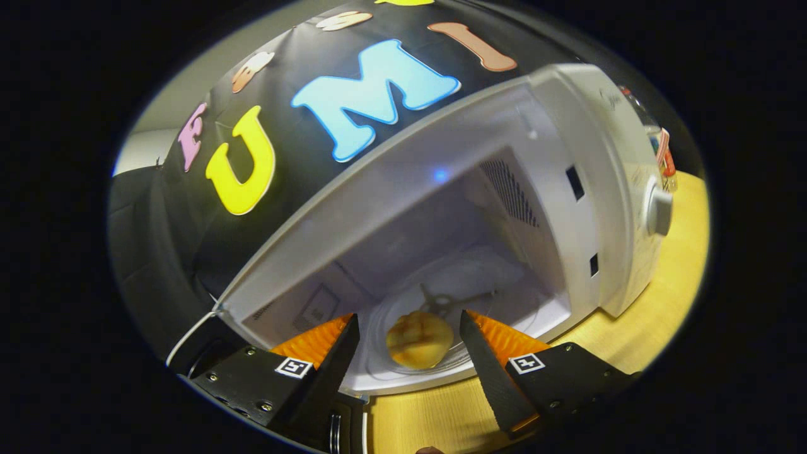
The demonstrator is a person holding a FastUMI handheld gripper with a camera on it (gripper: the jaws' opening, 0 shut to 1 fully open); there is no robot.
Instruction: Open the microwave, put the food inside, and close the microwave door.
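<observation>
Nearest the lens, the gripper point(410, 331) stands with its two fingers spread wide, holding nothing; a clear gap lies on each side of the food point(419, 340), which sits between the fingertips and touches neither.

Left of the left finger point(315, 362), the microwave's point(567, 164) lower left corner juts out, with a thin white cord point(189, 334) curving down from it beside dark cloth. From that corner the top edge of the open cavity runs up and to the right as a long pale band.

Inside, the food, a round yellow bun with a scored top, rests on the glass turntable point(384, 328) near its front rim, just inside the cavity's front lip. Behind the bun the turntable's hub shows through the glass, and open room stretches back to the rear wall. The cavity's right wall carries a vent grille point(510, 192), well clear of the bun.

Right of the right finger point(488, 372), the door frame shows two dark latch slots point(575, 183), then the control panel with a round knob point(659, 211). The microwave stands on a light wooden table point(662, 302), which has bare surface in front of the cavity lip and past the microwave's right side.
</observation>
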